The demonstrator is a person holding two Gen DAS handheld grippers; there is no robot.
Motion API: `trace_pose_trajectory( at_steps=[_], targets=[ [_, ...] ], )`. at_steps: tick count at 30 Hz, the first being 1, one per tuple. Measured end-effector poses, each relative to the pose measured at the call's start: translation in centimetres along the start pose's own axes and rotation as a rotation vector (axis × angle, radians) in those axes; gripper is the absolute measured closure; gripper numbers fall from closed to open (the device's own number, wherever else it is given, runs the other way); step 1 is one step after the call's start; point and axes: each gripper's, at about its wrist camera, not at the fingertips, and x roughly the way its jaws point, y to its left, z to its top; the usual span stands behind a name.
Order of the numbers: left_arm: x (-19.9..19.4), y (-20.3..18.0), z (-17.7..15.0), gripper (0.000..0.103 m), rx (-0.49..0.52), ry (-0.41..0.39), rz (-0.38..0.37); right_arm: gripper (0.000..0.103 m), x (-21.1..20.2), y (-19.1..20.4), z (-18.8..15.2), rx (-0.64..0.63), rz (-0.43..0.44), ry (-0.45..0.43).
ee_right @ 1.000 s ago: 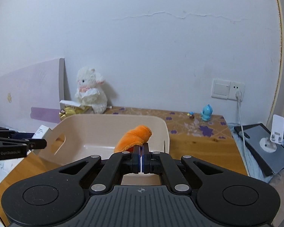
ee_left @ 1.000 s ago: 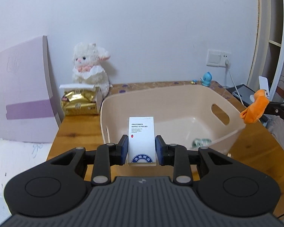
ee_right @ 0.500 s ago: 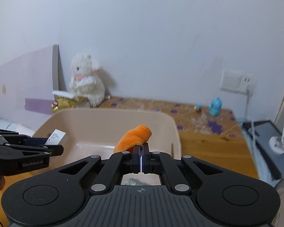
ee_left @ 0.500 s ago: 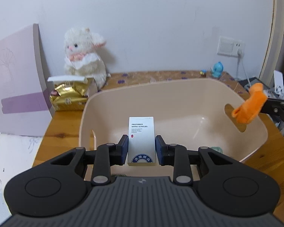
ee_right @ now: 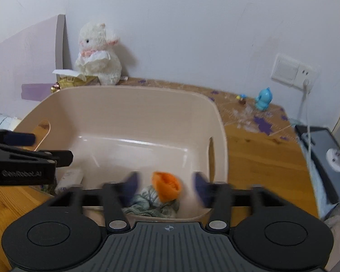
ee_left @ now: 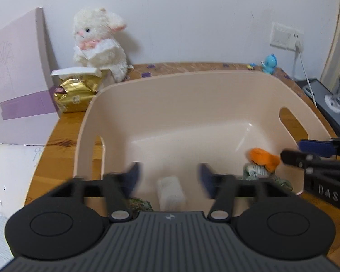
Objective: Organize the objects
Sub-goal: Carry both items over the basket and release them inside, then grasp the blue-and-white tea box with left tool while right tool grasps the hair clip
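Note:
A beige plastic basket point(ee_left: 192, 86) point(ee_right: 136, 95) stands on the wooden table. My left gripper point(ee_left: 168, 176) is open over its near edge, and the white box point(ee_left: 170, 191) point(ee_right: 69, 179) lies blurred below it inside the basket. My right gripper point(ee_right: 165, 182) is open over the basket's right end, and the orange cloth point(ee_right: 166, 185) point(ee_left: 264, 157) sits below it on a greenish cloth bundle point(ee_right: 151, 204) point(ee_left: 260, 172). Each gripper shows at the edge of the other's view.
A white plush lamb point(ee_left: 99, 43) and a gold packet point(ee_left: 76, 93) stand at the back left by a pink board point(ee_left: 18, 72). A small blue figure point(ee_left: 269, 63), a wall socket with cable point(ee_right: 292, 71) and a dark device point(ee_right: 321, 156) are at the right.
Both grippers have opened over the basket. The white box has dropped from the left one and the orange cloth from the right one into the basket.

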Motion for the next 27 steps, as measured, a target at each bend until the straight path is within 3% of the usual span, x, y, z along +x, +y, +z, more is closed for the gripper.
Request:
trace_pose_trajectory(
  at_steps=[5,7,8,19,27],
  targets=[
    [-1.7,0.1,0.2,0.015,0.005,-0.025,0.039,0.024,-2.4,0.0,-0.1,-0.020,0.020,-0.035],
    [-2.5,0.4,0.0,0.015,-0.002,-0.033,0.046,0.009,-3.2,-0.1,-0.4,-0.020,0.015,-0.038],
    [-2.9,0.5,-0.1,0.015,-0.007,-0.037,0.042,0.007,-3.7,-0.1,-0.7,-0.024,0.010,-0.045],
    [-7.1,1.8,-2.5,0.010,-0.024,-0.086,0.061,0.000,-6.5,-2.7,-4.4,-0.021,0.025,-0.019],
    [-7.1,1.3,-4.7,0.010,-0.030,-0.043,0.027,0.000,-5.0,-4.3,-7.0,-0.052,-0.014,0.055]
  ],
)
